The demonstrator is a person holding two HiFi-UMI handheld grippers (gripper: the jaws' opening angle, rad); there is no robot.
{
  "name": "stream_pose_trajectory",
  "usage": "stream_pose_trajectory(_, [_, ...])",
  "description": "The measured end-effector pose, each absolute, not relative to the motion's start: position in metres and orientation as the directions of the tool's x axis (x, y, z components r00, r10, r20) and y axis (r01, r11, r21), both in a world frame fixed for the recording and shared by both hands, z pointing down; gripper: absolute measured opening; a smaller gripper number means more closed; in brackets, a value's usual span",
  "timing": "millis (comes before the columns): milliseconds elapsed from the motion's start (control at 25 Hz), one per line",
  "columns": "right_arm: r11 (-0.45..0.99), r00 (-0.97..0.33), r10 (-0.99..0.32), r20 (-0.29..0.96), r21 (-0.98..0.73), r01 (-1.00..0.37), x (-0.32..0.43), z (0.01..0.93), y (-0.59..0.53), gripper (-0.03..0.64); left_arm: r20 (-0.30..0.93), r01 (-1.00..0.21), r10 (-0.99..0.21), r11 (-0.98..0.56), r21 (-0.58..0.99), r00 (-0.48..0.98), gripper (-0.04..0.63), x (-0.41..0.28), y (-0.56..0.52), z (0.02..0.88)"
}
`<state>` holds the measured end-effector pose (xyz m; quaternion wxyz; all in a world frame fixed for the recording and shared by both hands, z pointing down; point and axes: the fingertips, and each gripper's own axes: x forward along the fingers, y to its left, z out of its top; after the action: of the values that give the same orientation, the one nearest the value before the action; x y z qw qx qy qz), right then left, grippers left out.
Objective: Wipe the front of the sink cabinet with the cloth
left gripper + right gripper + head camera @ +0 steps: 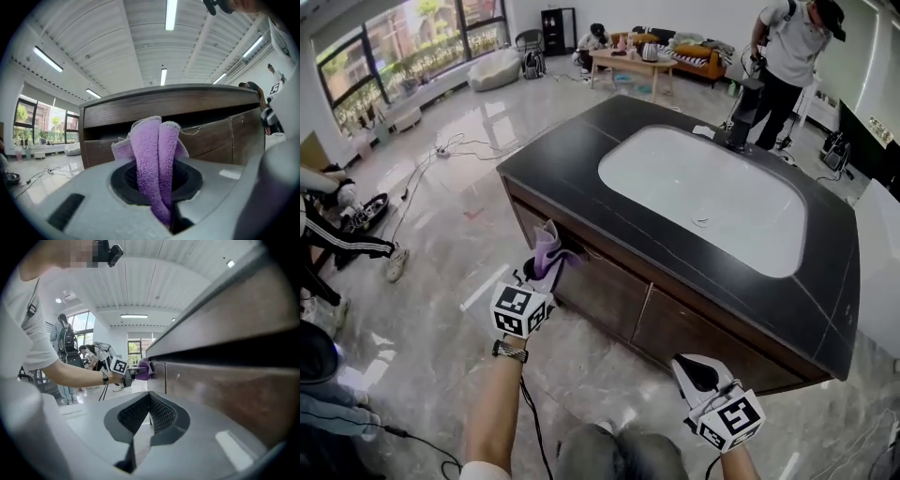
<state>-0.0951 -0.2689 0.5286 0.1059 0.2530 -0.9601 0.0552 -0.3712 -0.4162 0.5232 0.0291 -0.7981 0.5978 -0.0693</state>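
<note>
The left gripper [542, 274] is clamping the purple cloth [549, 249] between its jaws and holding it against the left end of the sink cabinet's brown front [614, 295], just under the dark countertop [553, 159]. The right gripper [692, 370] is hanging low near the cabinet front, jaws closed together, gripping nothing.

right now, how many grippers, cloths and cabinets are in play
grippers: 2 (left gripper, right gripper)
purple cloth: 1
sink cabinet: 1
total: 4
</note>
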Motion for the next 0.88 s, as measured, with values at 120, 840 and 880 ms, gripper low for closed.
stream_pose_trajectory(120, [0.864,-0.850,-0.485,0.208,-0.041,-0.503,-0.084,0.477,-0.262,0.006,0.078,-0.954,-0.961,-0.273,-0.120,0.265,0.054,-0.356,-0.386,0.501])
stream_pose_trajectory(840, [0.796,-0.783,-0.606,0.141,0.099,-0.598,-0.008,0.123,-0.190,0.006,0.140,-0.935,-0.932,-0.346,-0.078,0.334,0.052,-0.191,-0.208,0.189])
stream_pose_trajectory(880, [0.790,-0.779,-0.613,0.136,0.107,-0.603,-0.002,0.108,-0.182,0.006,0.140,-0.933,-0.930,-0.353,-0.073,0.341,0.052,-0.181,-0.197,0.175])
